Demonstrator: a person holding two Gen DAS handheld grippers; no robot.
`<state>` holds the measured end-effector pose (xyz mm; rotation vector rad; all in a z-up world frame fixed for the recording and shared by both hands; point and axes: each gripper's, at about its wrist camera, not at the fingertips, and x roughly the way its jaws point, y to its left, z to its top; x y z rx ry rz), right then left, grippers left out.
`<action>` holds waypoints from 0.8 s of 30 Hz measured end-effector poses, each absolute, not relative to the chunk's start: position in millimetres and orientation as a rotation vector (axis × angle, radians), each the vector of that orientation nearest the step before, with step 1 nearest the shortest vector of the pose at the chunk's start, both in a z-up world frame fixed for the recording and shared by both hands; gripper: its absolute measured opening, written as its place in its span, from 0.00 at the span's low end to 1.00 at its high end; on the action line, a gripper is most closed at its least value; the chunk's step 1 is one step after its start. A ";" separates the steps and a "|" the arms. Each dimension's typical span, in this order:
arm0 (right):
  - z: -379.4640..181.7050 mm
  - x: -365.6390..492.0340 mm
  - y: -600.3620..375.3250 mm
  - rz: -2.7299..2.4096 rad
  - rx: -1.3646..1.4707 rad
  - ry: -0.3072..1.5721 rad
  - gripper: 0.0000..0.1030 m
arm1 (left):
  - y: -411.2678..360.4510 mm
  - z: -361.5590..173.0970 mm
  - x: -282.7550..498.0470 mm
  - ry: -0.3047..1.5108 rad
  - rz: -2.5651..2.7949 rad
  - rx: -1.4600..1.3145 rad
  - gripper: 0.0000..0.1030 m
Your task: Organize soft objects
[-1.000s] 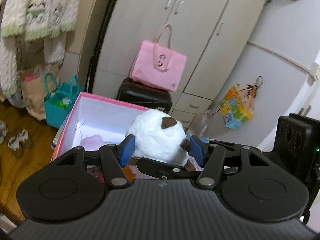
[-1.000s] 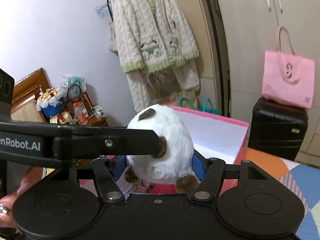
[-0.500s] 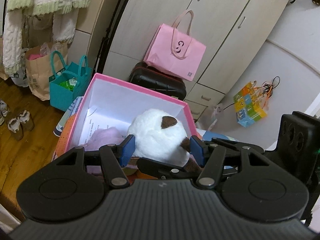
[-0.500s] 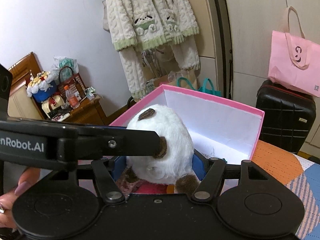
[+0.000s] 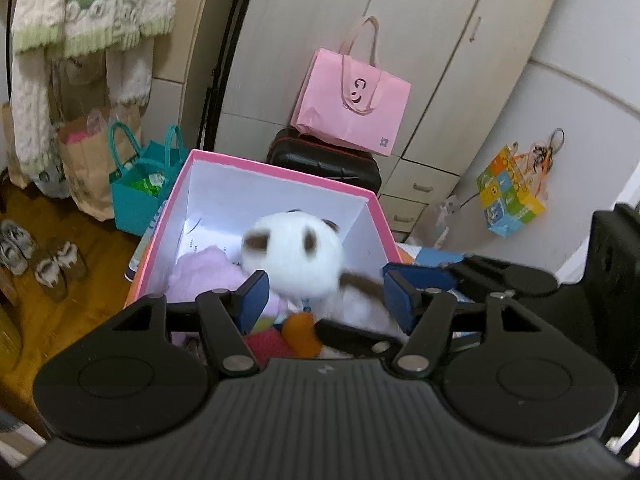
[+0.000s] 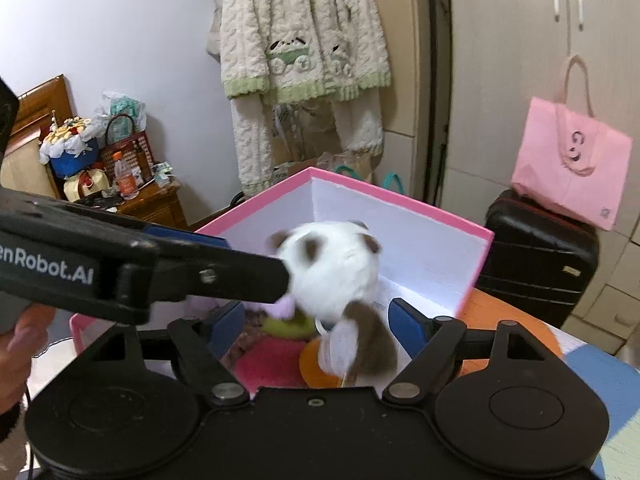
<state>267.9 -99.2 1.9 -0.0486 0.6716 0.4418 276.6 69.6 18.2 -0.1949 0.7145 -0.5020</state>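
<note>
The left gripper and right gripper are both opening, pads clear of the plush. It sits blurred in the box, at 12 o'clock from each.

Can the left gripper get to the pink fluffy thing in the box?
Probably yes. The pink fluffy thing lies uncovered in the pink box, just past the left gripper, whose jaws are opening. The white plush toy sits beside it, not on top.
</note>
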 end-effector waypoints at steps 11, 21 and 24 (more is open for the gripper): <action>19.4 200.9 -123.9 0.398 -0.075 0.606 0.81 | 56.3 40.1 213.6 0.659 -0.524 -0.057 0.63; 39.7 143.1 -138.1 0.350 -0.086 0.551 0.83 | 47.0 61.9 160.3 0.595 -0.561 0.009 0.73; 43.2 129.3 -144.2 0.338 -0.065 0.538 0.83 | 43.6 64.7 146.6 0.578 -0.571 0.028 0.74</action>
